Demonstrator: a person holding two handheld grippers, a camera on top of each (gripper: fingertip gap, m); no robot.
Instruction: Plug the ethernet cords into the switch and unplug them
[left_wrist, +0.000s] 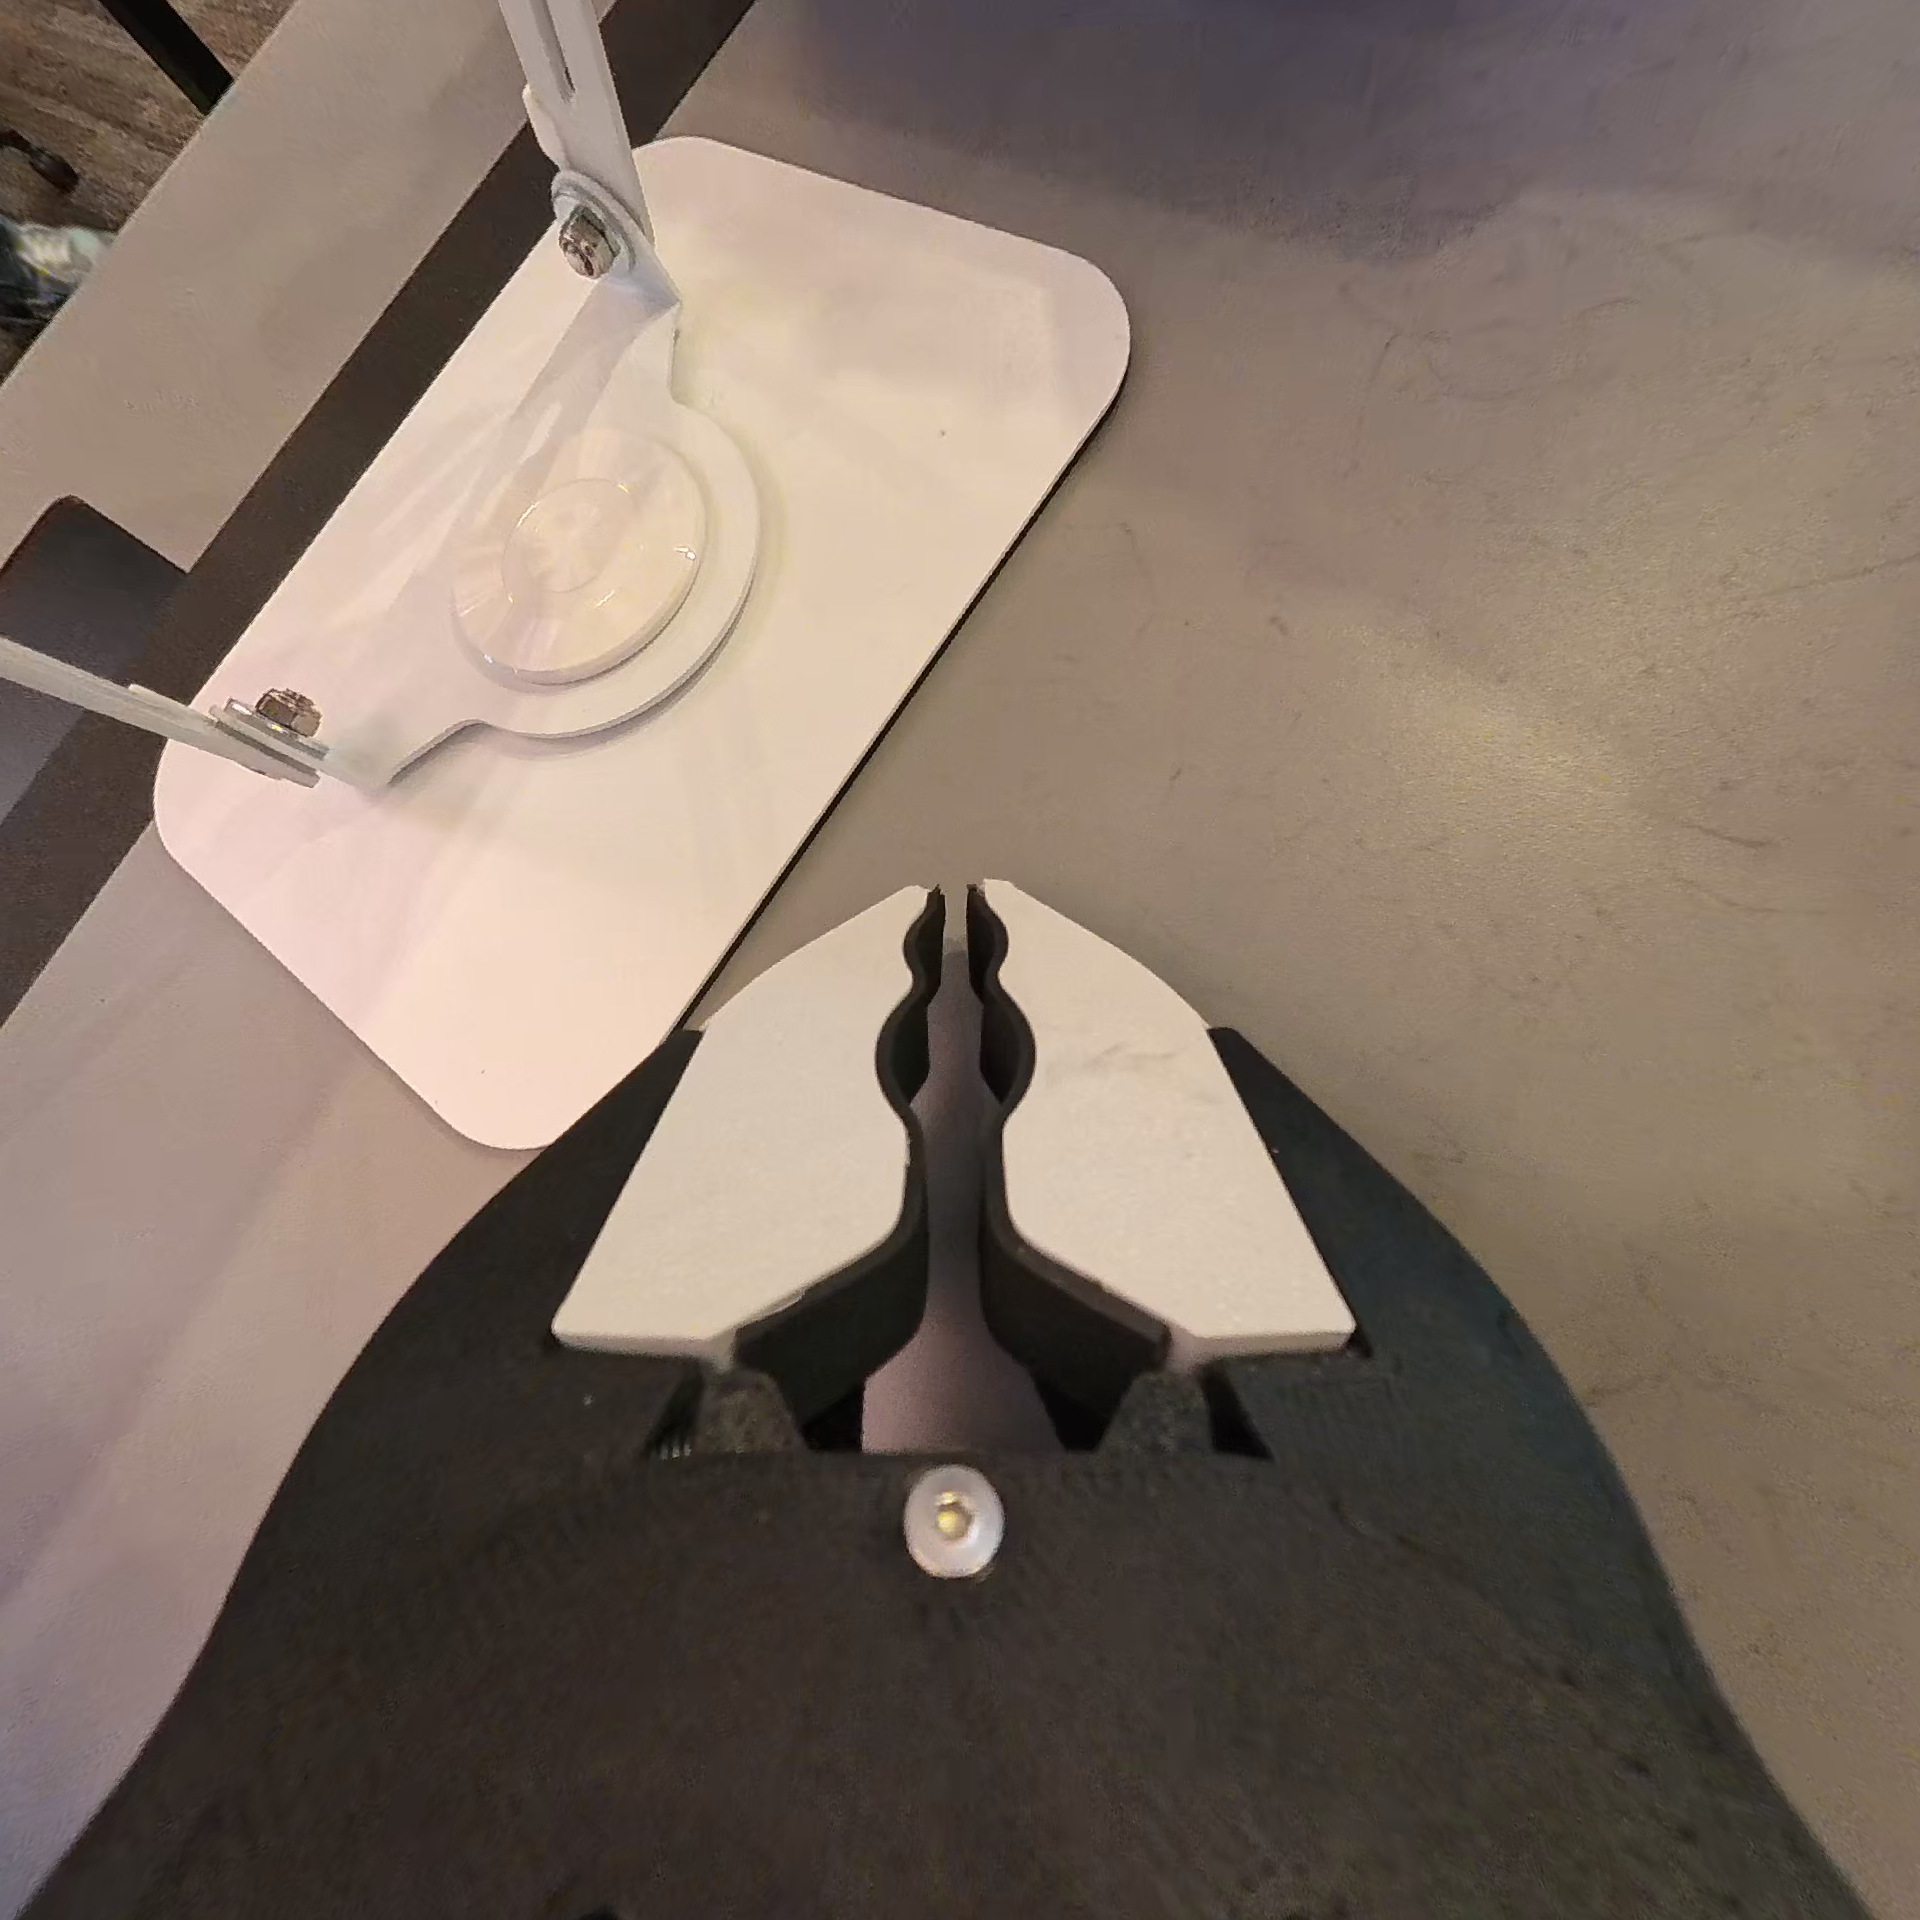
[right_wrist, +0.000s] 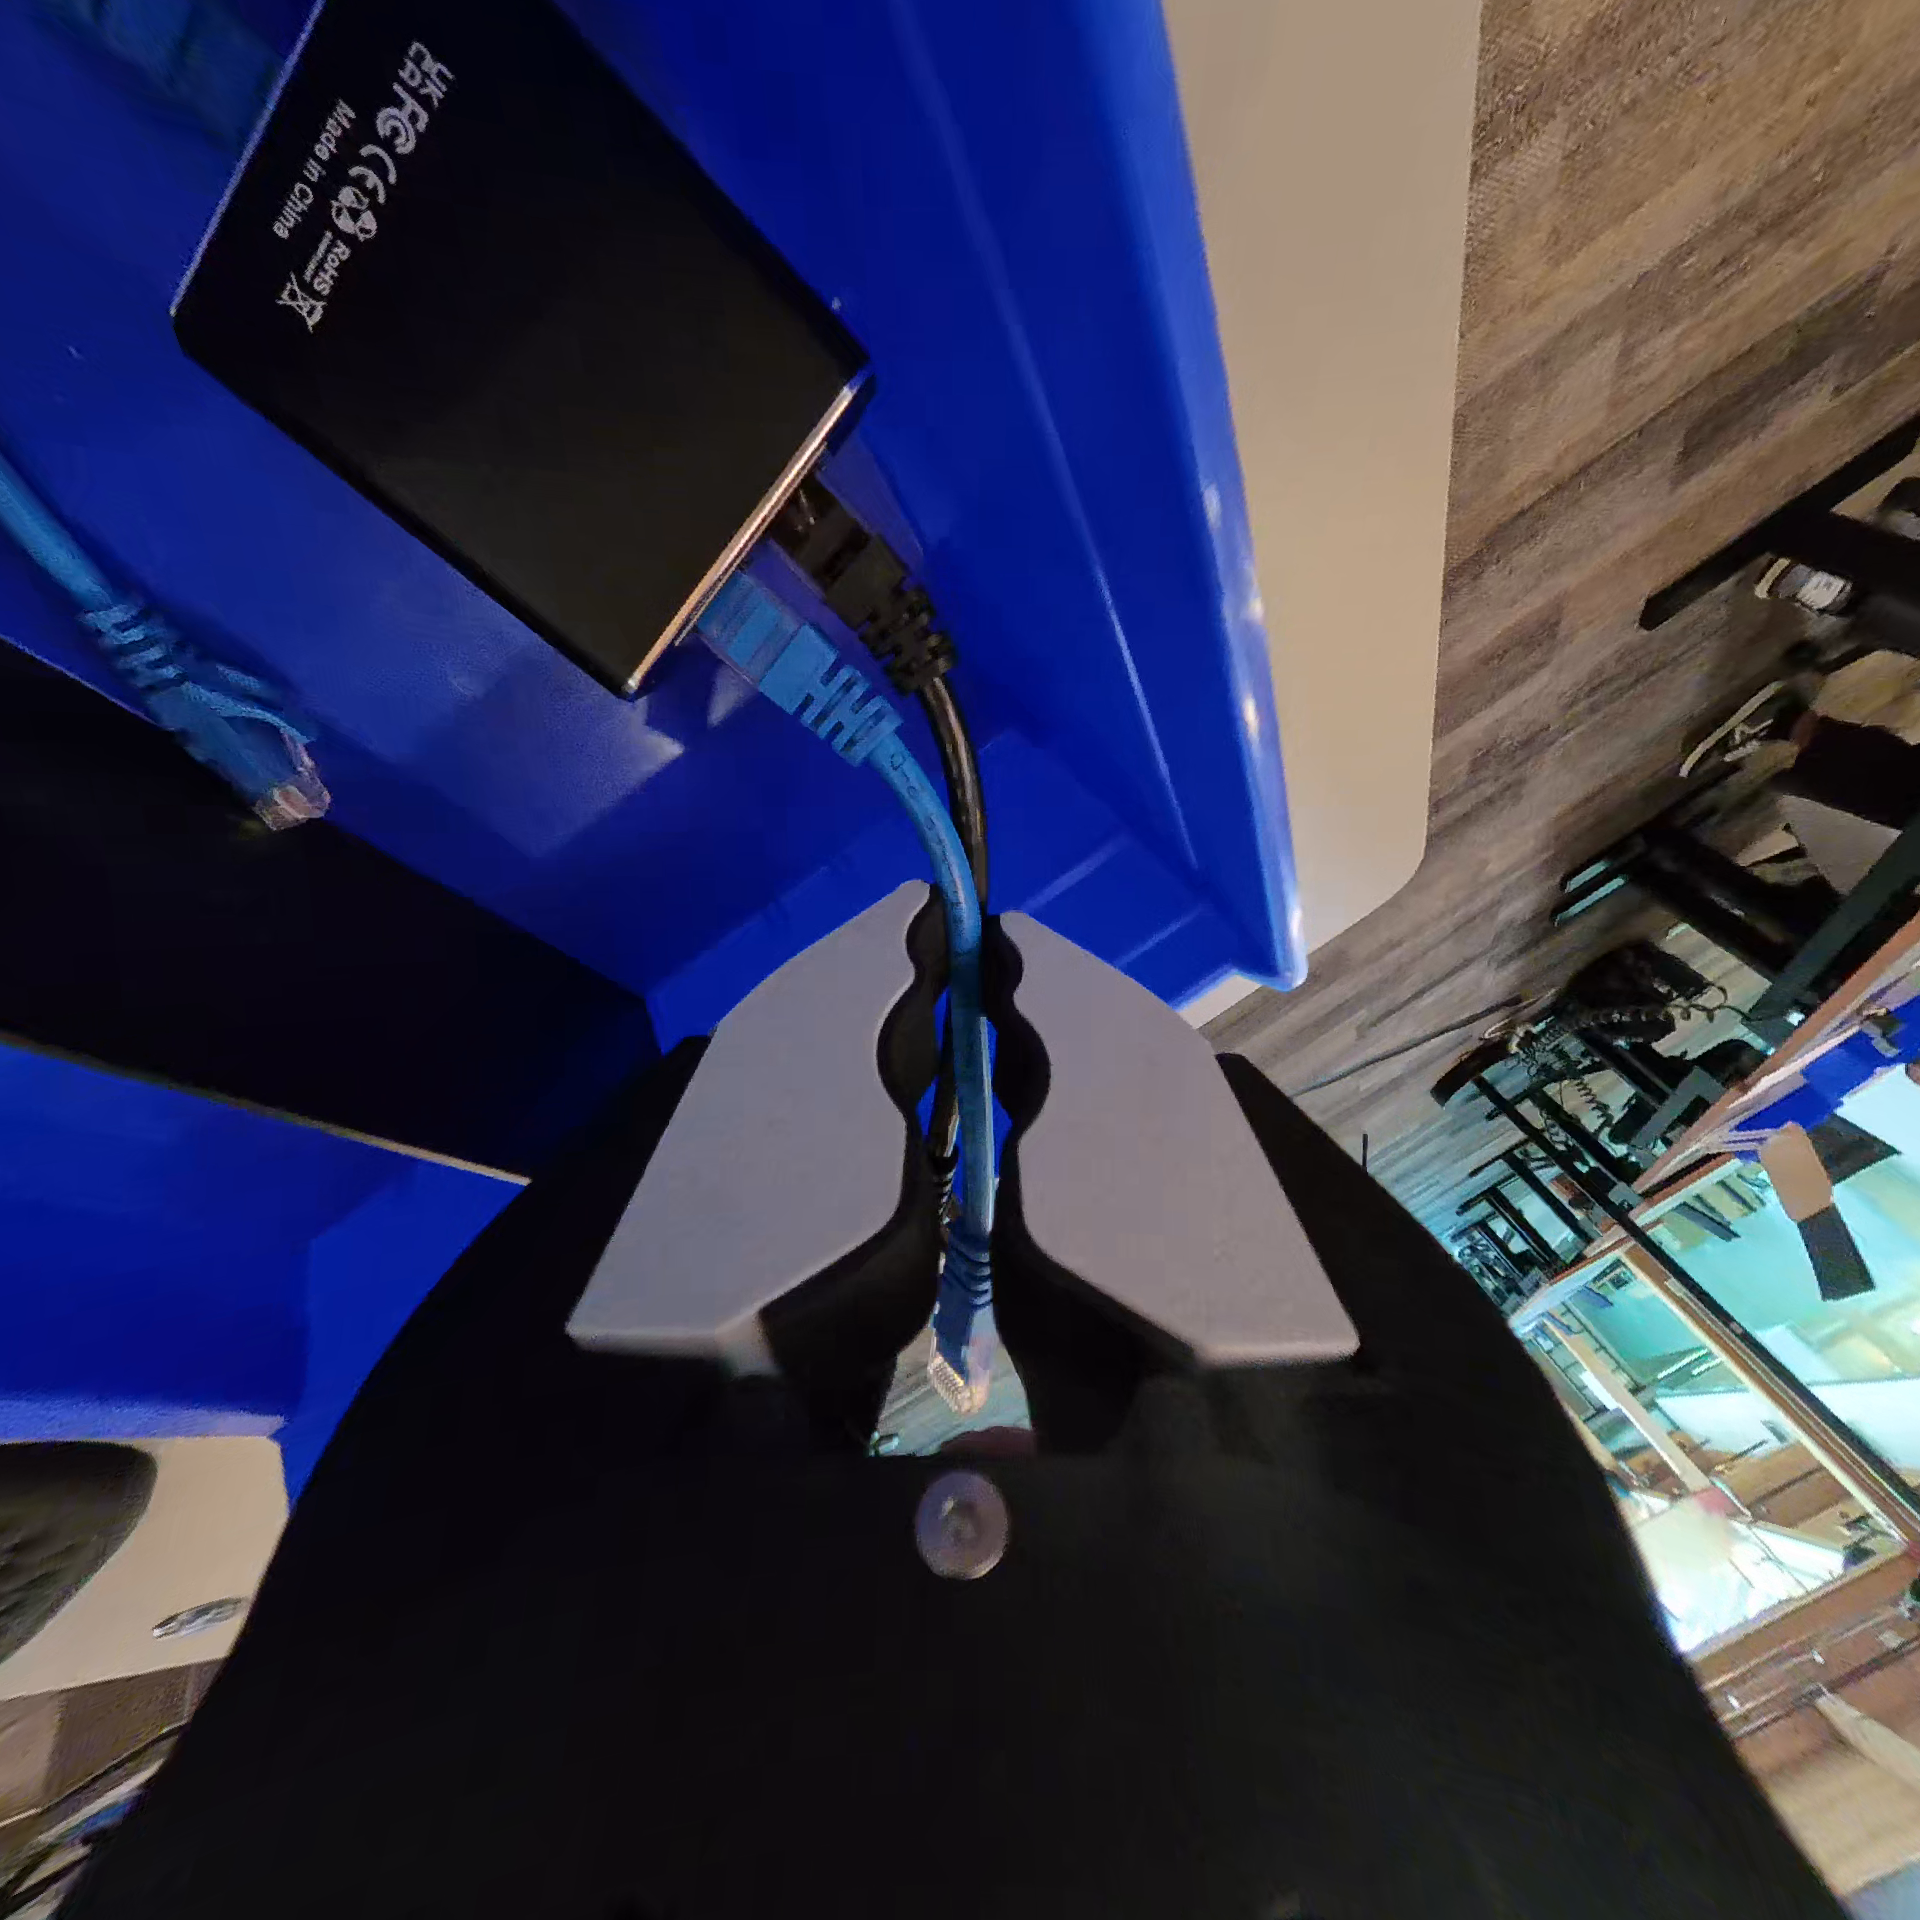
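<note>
The right hand-held gripper (right_wrist: 961, 920) pinches the blue cord (right_wrist: 940, 831), plugged into the switch (right_wrist: 520, 343) in the blue bin (right_wrist: 1091, 520). Pulling by the cord could drag the switch or strain the latch. The left hand-held gripper (left_wrist: 953, 891), nearly closed, holds nothing above the desk (left_wrist: 1455, 623).

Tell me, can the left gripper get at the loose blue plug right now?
Probably not: the left gripper points at bare grey table beside a white stand base; the loose blue plug shows only in the right view.
</note>
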